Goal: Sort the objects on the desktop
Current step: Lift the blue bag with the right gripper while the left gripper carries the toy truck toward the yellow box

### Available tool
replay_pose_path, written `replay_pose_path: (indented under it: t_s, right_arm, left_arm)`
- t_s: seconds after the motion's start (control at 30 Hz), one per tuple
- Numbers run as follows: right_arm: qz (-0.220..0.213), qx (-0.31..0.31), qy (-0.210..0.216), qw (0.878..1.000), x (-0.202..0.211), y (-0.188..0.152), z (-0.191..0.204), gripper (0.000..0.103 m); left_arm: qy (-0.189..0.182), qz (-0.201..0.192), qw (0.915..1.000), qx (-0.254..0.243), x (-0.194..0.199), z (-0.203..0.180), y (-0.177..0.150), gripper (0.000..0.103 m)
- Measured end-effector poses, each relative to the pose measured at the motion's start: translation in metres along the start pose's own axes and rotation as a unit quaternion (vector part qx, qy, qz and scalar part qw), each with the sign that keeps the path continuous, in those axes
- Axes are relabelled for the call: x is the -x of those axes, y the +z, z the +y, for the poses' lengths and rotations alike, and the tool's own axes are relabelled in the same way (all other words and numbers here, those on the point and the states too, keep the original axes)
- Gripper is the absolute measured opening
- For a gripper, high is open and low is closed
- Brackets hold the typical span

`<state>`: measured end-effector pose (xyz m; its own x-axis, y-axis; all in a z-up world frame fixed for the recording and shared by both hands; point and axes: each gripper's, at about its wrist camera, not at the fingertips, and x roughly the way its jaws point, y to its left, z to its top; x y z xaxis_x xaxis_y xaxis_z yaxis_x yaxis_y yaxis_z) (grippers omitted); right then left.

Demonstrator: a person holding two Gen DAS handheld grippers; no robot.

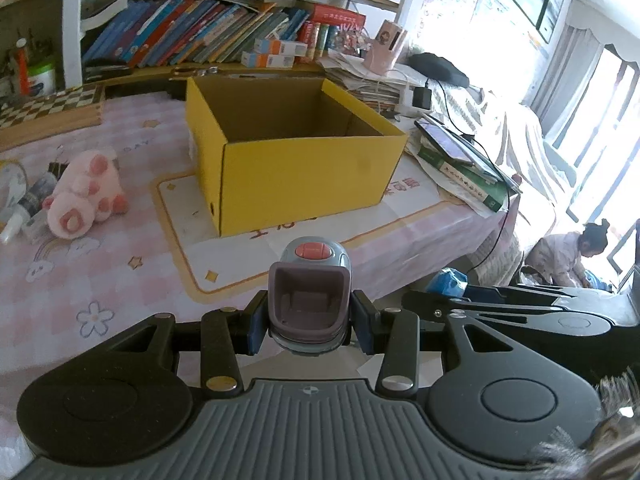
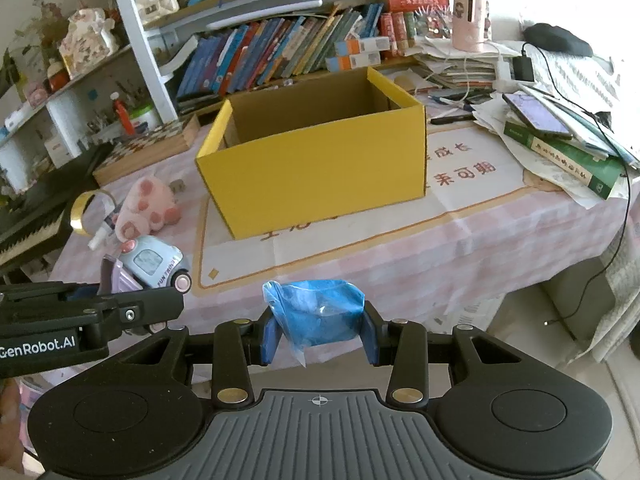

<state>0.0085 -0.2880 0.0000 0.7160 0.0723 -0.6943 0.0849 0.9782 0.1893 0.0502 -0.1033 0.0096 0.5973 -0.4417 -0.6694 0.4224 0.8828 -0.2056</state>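
My left gripper (image 1: 310,320) is shut on a small toy truck (image 1: 308,296), seen from behind with its purple bed and a red button on the grey-blue cab; the truck also shows in the right wrist view (image 2: 154,266), held above the table's front edge. My right gripper (image 2: 318,330) is shut on a crumpled blue plastic bag (image 2: 316,312), which also shows in the left wrist view (image 1: 448,282). An open yellow cardboard box (image 1: 296,160) (image 2: 320,168) stands on the pink checked tablecloth ahead of both grippers. Its inside looks empty.
A pink plush toy (image 1: 86,192) (image 2: 146,204), small bottles (image 1: 24,208) and a gold tape ring (image 2: 82,212) lie left of the box. A green book with a phone on it (image 2: 560,152) and papers lie to the right. A bookshelf (image 2: 280,48) stands behind.
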Motion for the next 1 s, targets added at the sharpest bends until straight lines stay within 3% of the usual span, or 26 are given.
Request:
replay_pose_path:
  t_s: [1.0]
  right_arm:
    - [0.011, 0.014, 0.024, 1.0, -0.04, 0.05, -0.048, 0.04]
  left_arm:
    - [0.012, 0.007, 0.9999, 0.007, -0.059, -0.03, 0.045, 0.04]
